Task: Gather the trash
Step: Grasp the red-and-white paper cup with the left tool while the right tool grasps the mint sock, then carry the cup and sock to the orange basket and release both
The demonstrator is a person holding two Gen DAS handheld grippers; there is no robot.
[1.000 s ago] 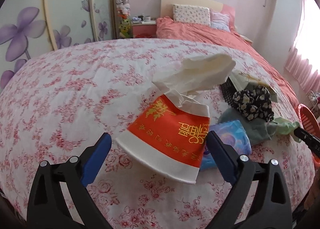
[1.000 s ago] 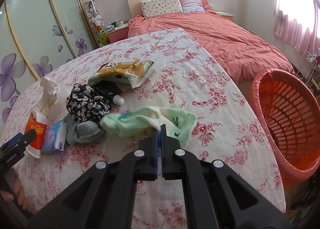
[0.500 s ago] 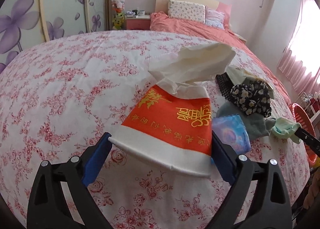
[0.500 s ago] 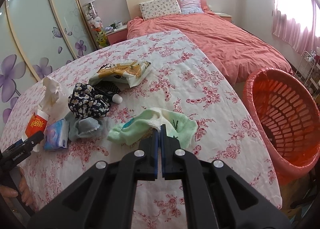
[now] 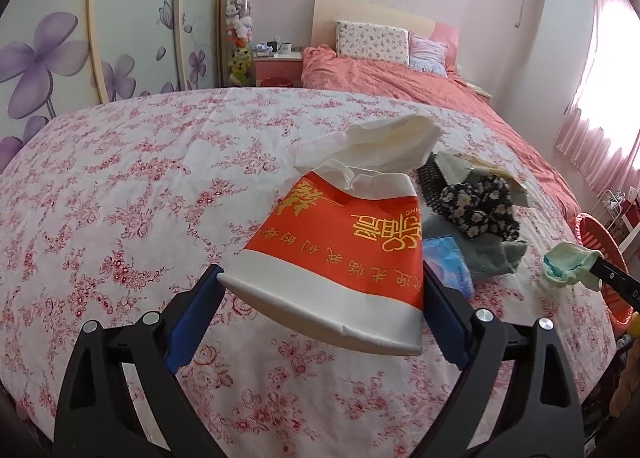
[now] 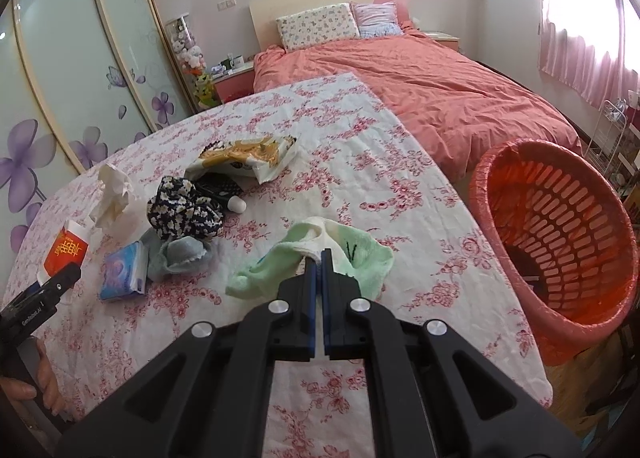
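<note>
Red and white paper cup point(image 5: 344, 258), stuffed with crumpled tissue point(image 5: 384, 145), sits between the blue pads of the left gripper point(image 5: 320, 298), which touch its wide rim on both sides above the floral tablecloth point(image 5: 120, 197). Thin paper looks light and easily crushed, so a gentle squeeze near the stiffer rim seems wisest. The right gripper point(image 6: 319, 258) is pinched closed on a soft, limp green sock point(image 6: 352, 258), near an orange basket point(image 6: 560, 225).

Pink bed point(image 6: 420, 89), floral wardrobe doors point(image 6: 60, 97), bright window point(image 6: 592, 17).
</note>
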